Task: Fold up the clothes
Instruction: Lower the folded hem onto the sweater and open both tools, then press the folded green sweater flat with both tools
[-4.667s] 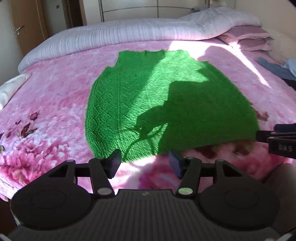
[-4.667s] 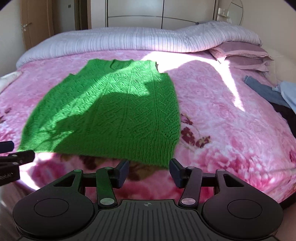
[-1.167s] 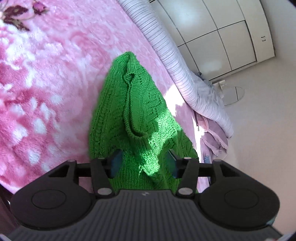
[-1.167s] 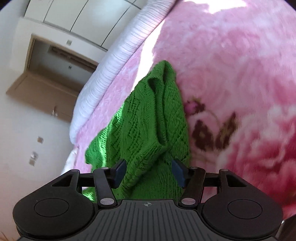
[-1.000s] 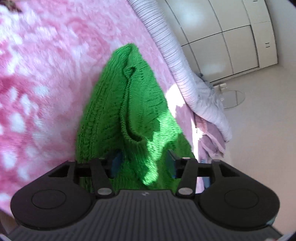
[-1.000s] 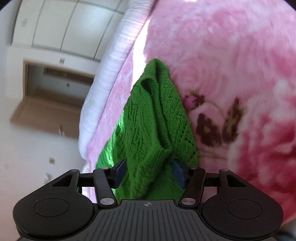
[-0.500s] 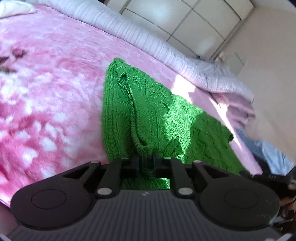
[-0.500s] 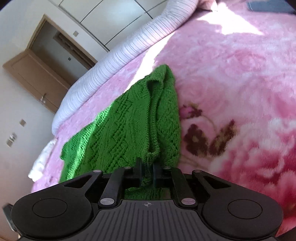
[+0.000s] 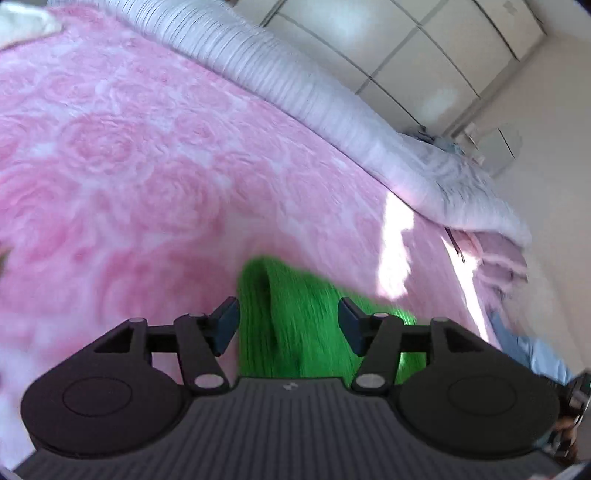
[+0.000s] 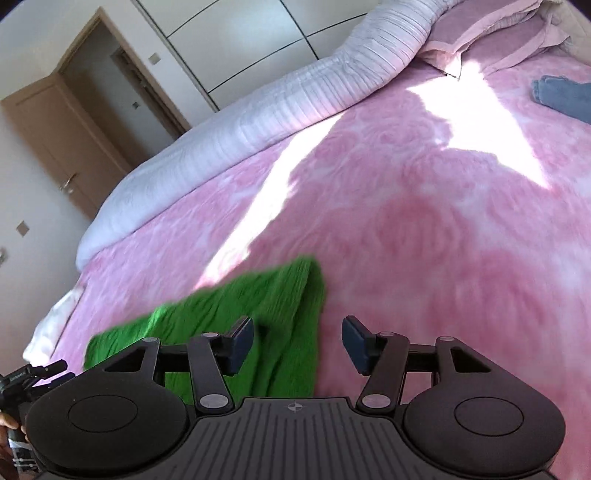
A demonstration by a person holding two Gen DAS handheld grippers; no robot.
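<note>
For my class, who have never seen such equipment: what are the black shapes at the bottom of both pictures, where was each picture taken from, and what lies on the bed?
The black shapes are hand-held tongs, one in each of a person's hands. A camera on each looks forward along its two fingers. One picture comes from the left tongs, the other from the right tongs. Both stand open and hold nothing. A green knitted garment lies on the pink floral blanket, its near part doubled over. Behind are a pale striped duvet and pillows; blue clothing lies at the side.

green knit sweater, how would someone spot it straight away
Start at the bed's pink rose-patterned blanket. Near its front edge, just beyond the open right claw, lies the green knit sweater. It is the only bright green item; the other garment is blue denim by the pillows.
</note>
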